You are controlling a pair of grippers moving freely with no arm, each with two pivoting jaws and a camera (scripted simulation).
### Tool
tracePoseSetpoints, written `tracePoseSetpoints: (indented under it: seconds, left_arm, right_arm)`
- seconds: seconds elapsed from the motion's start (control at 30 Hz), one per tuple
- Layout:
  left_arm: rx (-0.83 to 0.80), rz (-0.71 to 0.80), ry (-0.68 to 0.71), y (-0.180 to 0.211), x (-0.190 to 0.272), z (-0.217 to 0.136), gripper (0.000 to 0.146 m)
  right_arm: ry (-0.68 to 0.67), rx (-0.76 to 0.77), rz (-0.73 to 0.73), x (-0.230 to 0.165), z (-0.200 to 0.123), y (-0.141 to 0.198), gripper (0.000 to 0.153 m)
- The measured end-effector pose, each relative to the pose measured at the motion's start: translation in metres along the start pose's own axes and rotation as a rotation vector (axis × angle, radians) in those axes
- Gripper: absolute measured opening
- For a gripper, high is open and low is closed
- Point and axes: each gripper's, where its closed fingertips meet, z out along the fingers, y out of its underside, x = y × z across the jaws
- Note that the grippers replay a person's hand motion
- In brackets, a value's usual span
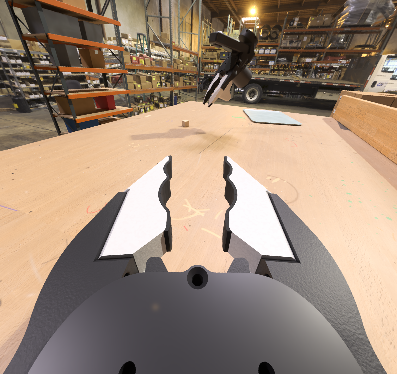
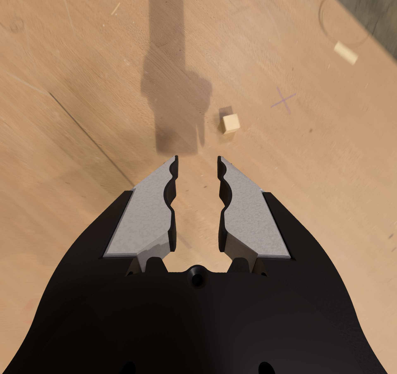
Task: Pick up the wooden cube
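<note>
On the wooden table [image 1: 279, 191], far out toward its back edge, the wooden cube [image 1: 185, 123] sat alone and untouched, well apart from the pale blue mat [image 1: 271, 117] to its right and from the stack of boards [image 1: 369, 120] along the table's right side. Above and a little to the right of the cube hung the right gripper [image 1: 209, 103], tipped steeply down with its fingers pointed at the tabletop. Its own camera showed the same: the right gripper [image 2: 197, 157] had its jaws parted by a moderate gap with nothing between them, and the cube [image 2: 231, 123] lay ahead of the fingertips and off to the right of their line, beside the gripper's dark shadow [image 2: 171, 84]. A second pale bit of wood or tape [image 2: 345, 52] showed near the table's edge at upper right; what it was could not be told.

The left gripper [image 1: 197, 157] hung low over the near part of the table, jaws open about as wide and likewise empty, far from the cube.

By my reading, the step in hand was the approach, with no grasp begun. The next move called for the right gripper to shift sideways until the cube sat on the line between its fingers, then come down so that the pads straddled two opposite faces. The gap looked wide enough for the cube, though a slight turn to square up with its faces might have helped before closing and lifting
</note>
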Motion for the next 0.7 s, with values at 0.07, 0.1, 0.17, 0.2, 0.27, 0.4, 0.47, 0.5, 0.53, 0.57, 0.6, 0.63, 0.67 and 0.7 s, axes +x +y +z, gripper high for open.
tracePoseSetpoints:
  seconds: [0.07,0.1,0.17,0.2,0.27,0.4,0.47,0.5,0.53,0.57,0.6,0.63,0.67,0.7]
  left_arm:
    - [0.004,-0.007,0.000,-0.001,-0.001,0.000,0.048]
    - [0.009,-0.011,0.000,-0.001,-0.001,0.000,0.048]
    - [0.021,-0.016,0.001,-0.002,-0.002,-0.001,0.048]
    - [0.027,-0.019,0.000,-0.003,-0.002,-0.001,0.048]
    - [0.033,-0.022,-0.007,-0.004,-0.004,-0.001,0.048]
    - [0.029,-0.011,-0.027,-0.003,-0.006,0.000,0.049]
    - [0.023,0.001,-0.032,-0.003,-0.006,0.000,0.049]
    - [0.019,0.006,-0.034,-0.002,-0.006,0.001,0.049]
    - [0.017,0.010,-0.035,-0.002,-0.005,0.001,0.049]
    - [0.015,0.013,-0.036,-0.002,-0.005,0.001,0.049]
    - [0.014,0.014,-0.036,-0.002,-0.005,0.001,0.049]
    - [0.013,0.013,-0.035,-0.002,-0.005,0.001,0.049]
    - [0.012,0.012,-0.032,-0.002,-0.005,0.001,0.048]
    - [0.012,0.009,-0.031,-0.002,-0.005,0.001,0.048]
  right_arm:
    - [-0.028,0.058,-0.131,0.012,0.011,0.001,0.039]
    - [-0.054,0.094,-0.170,0.016,0.017,0.001,0.040]
    - [-0.114,0.183,-0.204,0.021,0.028,-0.003,0.043]
    - [-0.138,0.199,-0.205,0.024,0.034,-0.003,0.045]
    - [-0.167,0.175,-0.205,0.030,0.048,0.002,0.046]
    - [-0.155,0.194,-0.195,0.044,0.071,0.001,0.046]
    - [-0.156,0.225,-0.204,0.045,0.078,-0.004,0.042]
    - [-0.169,0.228,-0.212,0.044,0.081,-0.005,0.039]
    - [-0.186,0.213,-0.215,0.042,0.084,-0.003,0.038]
    - [-0.208,0.191,-0.213,0.040,0.087,0.000,0.038]
    - [-0.224,0.173,-0.206,0.039,0.090,0.002,0.037]
    - [-0.235,0.177,-0.191,0.039,0.092,0.001,0.037]
    - [-0.234,0.190,-0.172,0.040,0.093,0.000,0.035]
    - [-0.230,0.198,-0.160,0.041,0.093,-0.001,0.034]
